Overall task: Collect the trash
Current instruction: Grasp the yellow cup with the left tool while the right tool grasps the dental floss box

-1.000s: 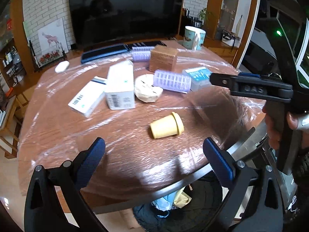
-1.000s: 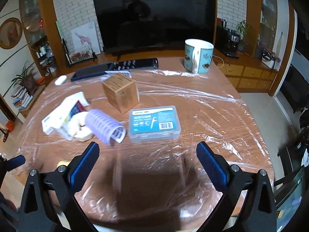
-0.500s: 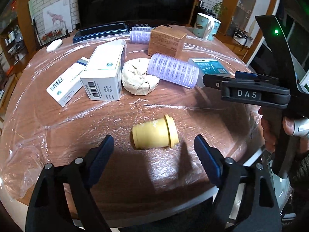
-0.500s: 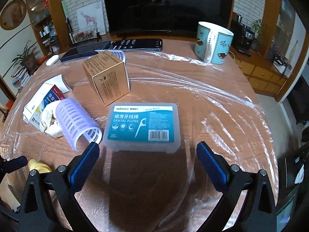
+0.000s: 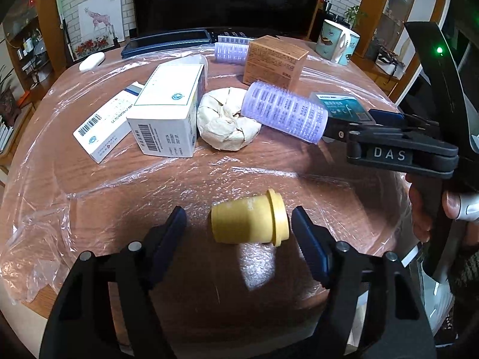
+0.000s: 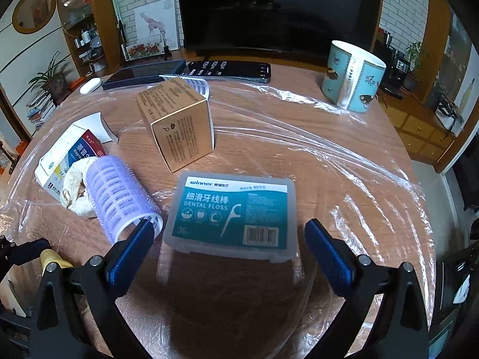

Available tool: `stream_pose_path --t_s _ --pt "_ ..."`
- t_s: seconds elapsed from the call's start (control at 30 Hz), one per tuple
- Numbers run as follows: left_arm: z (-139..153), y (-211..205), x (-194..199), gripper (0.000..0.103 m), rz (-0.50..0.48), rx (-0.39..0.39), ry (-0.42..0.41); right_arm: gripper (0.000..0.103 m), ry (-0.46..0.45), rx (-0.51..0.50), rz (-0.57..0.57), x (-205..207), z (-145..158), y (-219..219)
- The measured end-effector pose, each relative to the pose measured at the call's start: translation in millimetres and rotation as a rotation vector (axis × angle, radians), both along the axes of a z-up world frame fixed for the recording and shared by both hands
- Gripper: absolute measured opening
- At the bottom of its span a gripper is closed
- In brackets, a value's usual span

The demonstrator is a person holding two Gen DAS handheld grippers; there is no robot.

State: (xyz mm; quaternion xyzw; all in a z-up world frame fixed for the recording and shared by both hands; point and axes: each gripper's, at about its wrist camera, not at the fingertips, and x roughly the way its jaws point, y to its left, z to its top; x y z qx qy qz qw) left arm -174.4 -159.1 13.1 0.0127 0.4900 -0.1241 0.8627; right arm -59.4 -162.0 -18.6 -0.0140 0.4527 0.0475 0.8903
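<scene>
Yellow cup: on its side between my left fingers, small gaps either side, pads not touching
Left gripper: my jaws have just been closing, not yet clamped on the cup
Right gripper: spread wide, empty, poised just short of the dental floss box
Purple hair roller: beside my right gripper's left pad, leaning on the crumpled paper wad
White boxes: two, left of the wad
Brown carton: behind the floss box
Mug: upright, far right
Table: round, wooden, under clear plastic film
</scene>
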Motion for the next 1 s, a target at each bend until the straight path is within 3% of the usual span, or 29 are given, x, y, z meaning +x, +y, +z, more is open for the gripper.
stream_pose_path --t_s 0.3,0.43,1.0 --pt "1 -3 0 0.058 -0.006 0.031 -0.008 0.082 0.025 0.038 0.006 4 0 -1" --pt "1 -7 -1 0.049 -0.019 0.049 -0.017 0.082 0.030 0.042 0.008 2 0 -1" --pt "5 -5 -4 0.045 -0.015 0.039 -0.035 0.082 -0.013 0.009 -0.013 -12 17 -4"
